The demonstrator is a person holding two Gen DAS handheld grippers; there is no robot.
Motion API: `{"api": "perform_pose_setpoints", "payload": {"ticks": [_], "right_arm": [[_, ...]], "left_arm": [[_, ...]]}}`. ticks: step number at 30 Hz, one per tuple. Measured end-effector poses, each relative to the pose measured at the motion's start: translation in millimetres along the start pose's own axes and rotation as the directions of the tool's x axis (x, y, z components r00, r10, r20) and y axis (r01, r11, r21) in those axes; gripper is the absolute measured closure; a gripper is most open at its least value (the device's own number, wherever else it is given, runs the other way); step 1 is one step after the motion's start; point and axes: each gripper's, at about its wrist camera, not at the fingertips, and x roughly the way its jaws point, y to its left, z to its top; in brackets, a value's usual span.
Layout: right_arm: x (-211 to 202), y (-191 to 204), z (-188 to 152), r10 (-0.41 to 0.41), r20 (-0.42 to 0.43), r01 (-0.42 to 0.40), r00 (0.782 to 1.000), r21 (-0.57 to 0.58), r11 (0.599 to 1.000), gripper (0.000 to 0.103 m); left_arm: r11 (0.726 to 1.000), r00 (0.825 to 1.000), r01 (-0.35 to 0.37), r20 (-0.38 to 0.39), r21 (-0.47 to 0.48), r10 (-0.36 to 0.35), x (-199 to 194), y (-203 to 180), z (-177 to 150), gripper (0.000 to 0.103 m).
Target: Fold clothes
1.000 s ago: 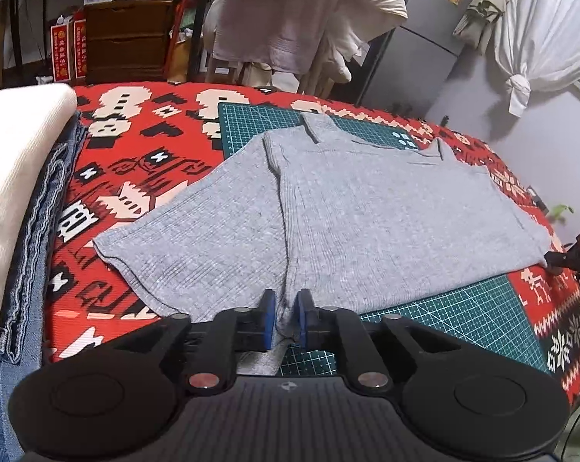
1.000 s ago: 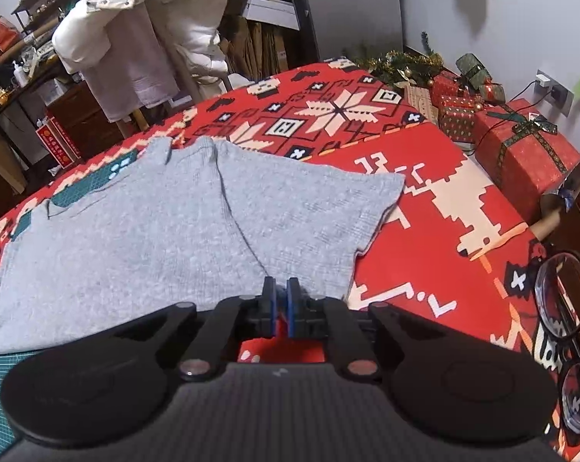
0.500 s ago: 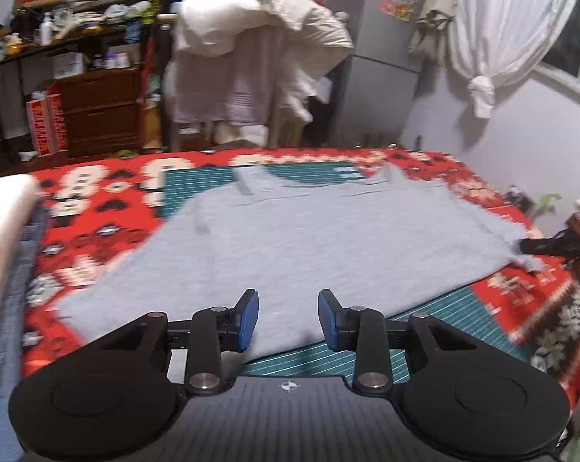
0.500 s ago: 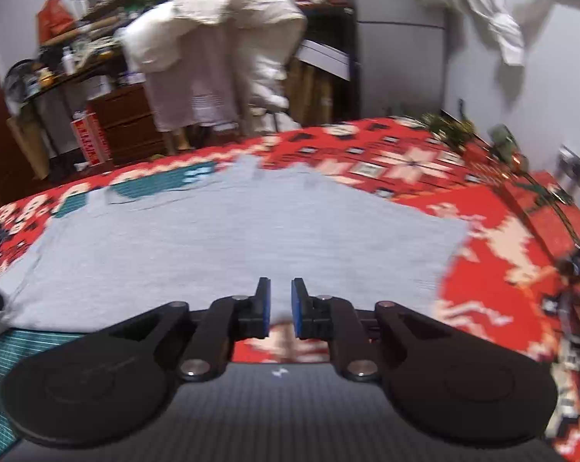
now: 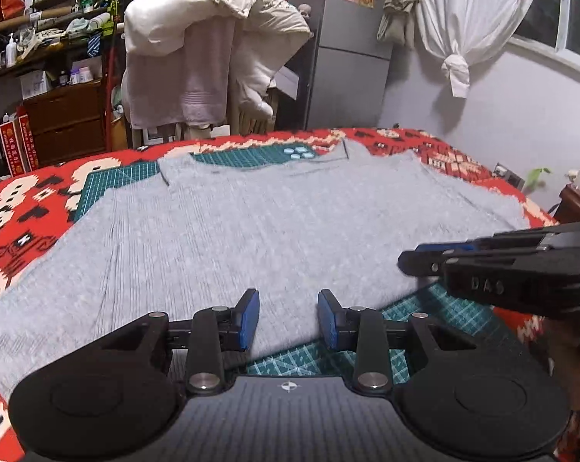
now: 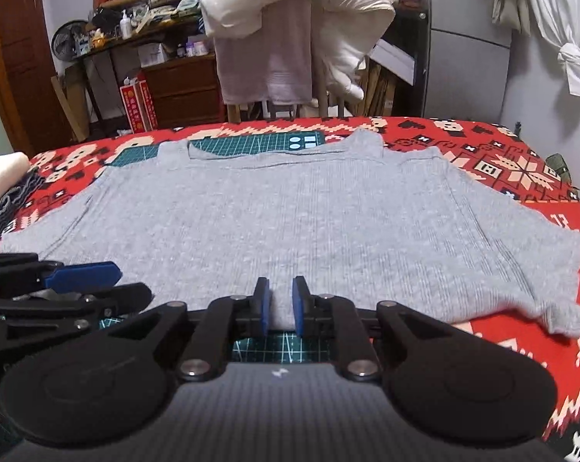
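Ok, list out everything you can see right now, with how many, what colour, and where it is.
Shirt: one, grey, spread flat over the mat and blanket.
Cutting mat: one, green, under the shirt.
Blanket: one, red patterned, covering the bed.
Folded clothes: a small stack, cream on denim blue, at the bed's left edge.
Hanging laundry: several pieces, white and pale pink, behind the bed.
Drawers: one unit, brown, back left.
Curtain: one, white, knotted, by the window on the right.
Left tool: black with blue pads, open, at the shirt's near hem.
Right tool: black with blue pads, slightly open, at the near hem.
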Motion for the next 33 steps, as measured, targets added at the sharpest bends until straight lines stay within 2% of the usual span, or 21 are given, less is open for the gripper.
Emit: {"api": "perform_pose_setpoints", "payload": {"ticks": [5, 14, 18, 33], "right_arm": [[-3.8, 3.6, -8.1, -0.004, 0.018, 0.005, 1.0, -0.054, 0.999, 0.075], [-7.6, 9.2, -19.4, -0.023, 0.066, 0.029, 0.998, -0.081, 0.996, 0.069], [-7.3, 7.2, -19.6, -0.013, 0.066, 0.018, 0.998, -0.075, 0.997, 0.061], [-7.4, 6.0, -18.9, -0.014, 0.067, 0.019, 0.998, -0.075, 0.997, 0.06]], "left_arm": [[0.999, 1.0, -0.014, 0.026, 0.029, 0.013, -0.8, -5.7, -6.3, 0.067], [0.999, 1.0, -0.013, 0.025, 0.044, 0.012, 1.5, -9.4, -7.3, 0.059], [0.999, 1.0, 0.006, 0.02, 0.053, -0.008, 3.1, -10.4, -7.0, 0.047], [0.998, 1.0, 0.012, 0.017, 0.058, -0.013, 4.2, -11.2, -6.9, 0.046]]}}
